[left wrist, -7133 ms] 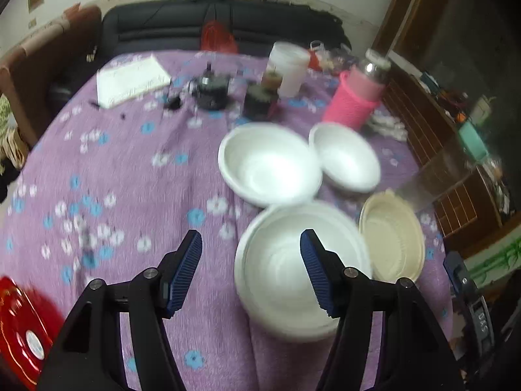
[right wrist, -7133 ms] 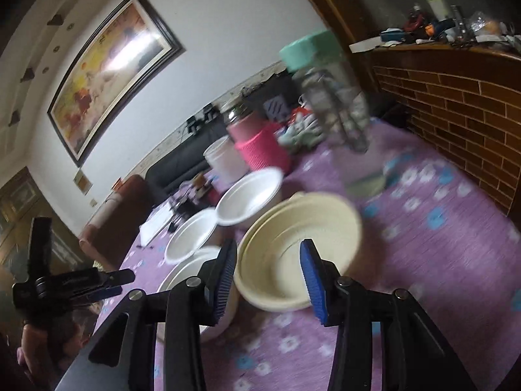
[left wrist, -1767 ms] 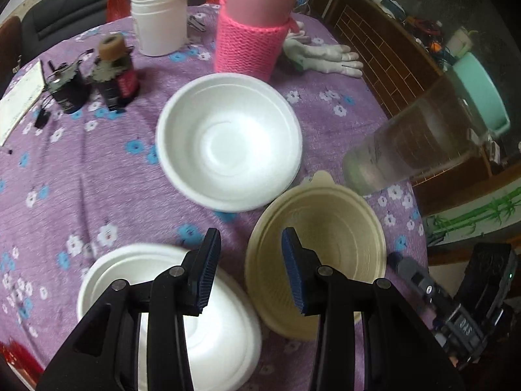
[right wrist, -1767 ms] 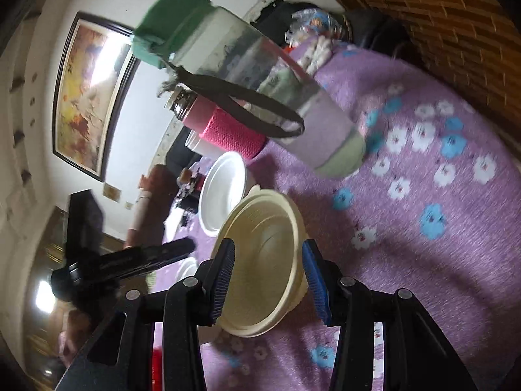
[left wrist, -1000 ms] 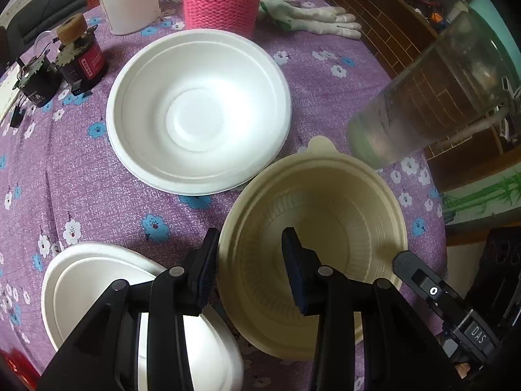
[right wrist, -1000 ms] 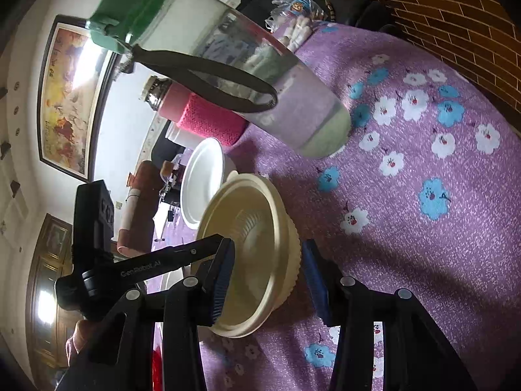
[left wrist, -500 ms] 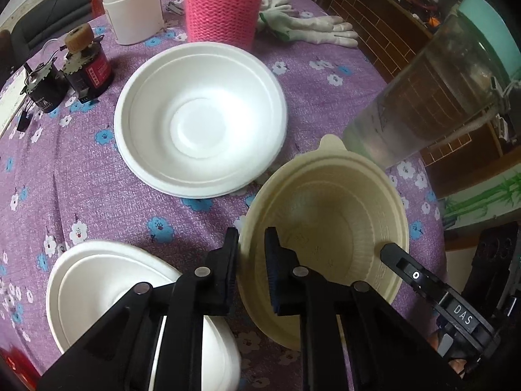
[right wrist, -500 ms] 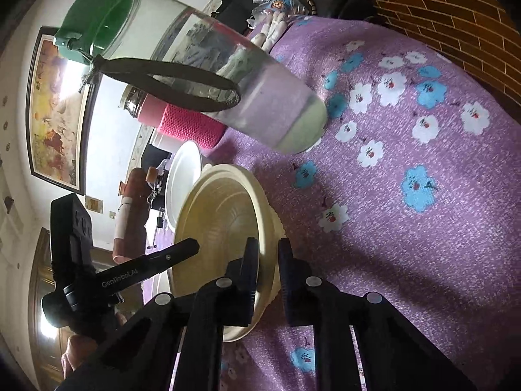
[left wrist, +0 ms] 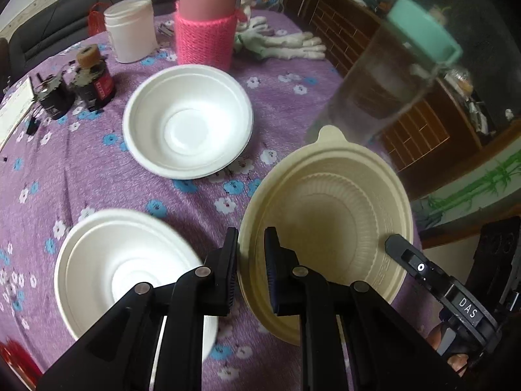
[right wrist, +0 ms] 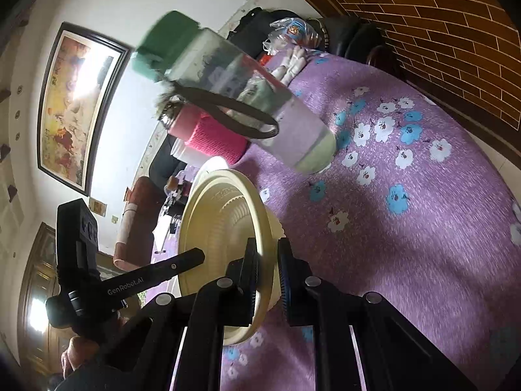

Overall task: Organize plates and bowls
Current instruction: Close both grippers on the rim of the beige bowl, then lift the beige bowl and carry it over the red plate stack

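A cream bowl [left wrist: 329, 218] is held tilted above the purple flowered tablecloth. My left gripper [left wrist: 250, 254] is shut on its near left rim. My right gripper [right wrist: 268, 267] is shut on the opposite rim of the same cream bowl [right wrist: 221, 228]; its finger shows in the left wrist view [left wrist: 423, 270]. A white bowl [left wrist: 130, 270] sits at the near left. A second white bowl [left wrist: 188, 120] sits farther back in the middle.
A clear bottle with a teal lid [left wrist: 384, 75] stands just behind the cream bowl, near the table's right edge. A pink-sleeved flask [left wrist: 204, 22], a white jar [left wrist: 130, 29], small dark bottles [left wrist: 94, 78] and white gloves [left wrist: 293, 45] stand at the back.
Both grippers have closed on the cream bowl's rim, one on each side. The bowl has come up off the cloth and tilted.
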`<state>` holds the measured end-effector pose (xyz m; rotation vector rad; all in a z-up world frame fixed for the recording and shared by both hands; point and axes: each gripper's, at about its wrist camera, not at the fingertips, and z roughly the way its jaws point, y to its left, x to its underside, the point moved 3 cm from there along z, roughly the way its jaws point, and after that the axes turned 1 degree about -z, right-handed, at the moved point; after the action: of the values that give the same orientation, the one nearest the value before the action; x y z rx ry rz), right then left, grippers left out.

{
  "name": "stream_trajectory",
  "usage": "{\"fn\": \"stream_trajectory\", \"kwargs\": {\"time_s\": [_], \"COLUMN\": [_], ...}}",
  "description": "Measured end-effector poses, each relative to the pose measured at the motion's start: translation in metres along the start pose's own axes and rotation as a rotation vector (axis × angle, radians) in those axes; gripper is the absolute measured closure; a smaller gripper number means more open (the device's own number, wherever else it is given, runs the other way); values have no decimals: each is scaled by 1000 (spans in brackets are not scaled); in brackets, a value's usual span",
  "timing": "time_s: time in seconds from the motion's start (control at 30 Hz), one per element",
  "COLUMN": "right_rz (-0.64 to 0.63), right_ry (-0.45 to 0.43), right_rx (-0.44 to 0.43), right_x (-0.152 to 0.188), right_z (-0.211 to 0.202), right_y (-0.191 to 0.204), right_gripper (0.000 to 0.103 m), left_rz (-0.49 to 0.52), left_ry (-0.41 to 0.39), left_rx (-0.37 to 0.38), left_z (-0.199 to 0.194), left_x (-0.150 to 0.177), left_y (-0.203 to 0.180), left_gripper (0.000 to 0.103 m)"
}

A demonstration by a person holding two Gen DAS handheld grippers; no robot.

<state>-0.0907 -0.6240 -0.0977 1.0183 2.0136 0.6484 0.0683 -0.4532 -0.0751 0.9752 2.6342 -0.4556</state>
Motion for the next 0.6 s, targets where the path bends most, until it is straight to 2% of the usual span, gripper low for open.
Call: {"fn": "stream_trajectory", "kwargs": {"time_s": [0.27,0.43,0.6], "right_rz": [-67,-118,-199], "right_ry": [21,70,137], "right_rx": [-35,-65,-98], "right_x": [42,76,113], "right_z": [-22,-17,-2], "right_y": [37,71,121], "right_gripper": [91,91,91], "left_rz": [-66,-132,-220], "left_ry": [-136,-205,-257], "left_rx": [-29,-56,-112], "left_z": [-55,-90,-128], "left_x": [48,87,131], "left_y": [24,62,118], "left_gripper": [90,90,90]}}
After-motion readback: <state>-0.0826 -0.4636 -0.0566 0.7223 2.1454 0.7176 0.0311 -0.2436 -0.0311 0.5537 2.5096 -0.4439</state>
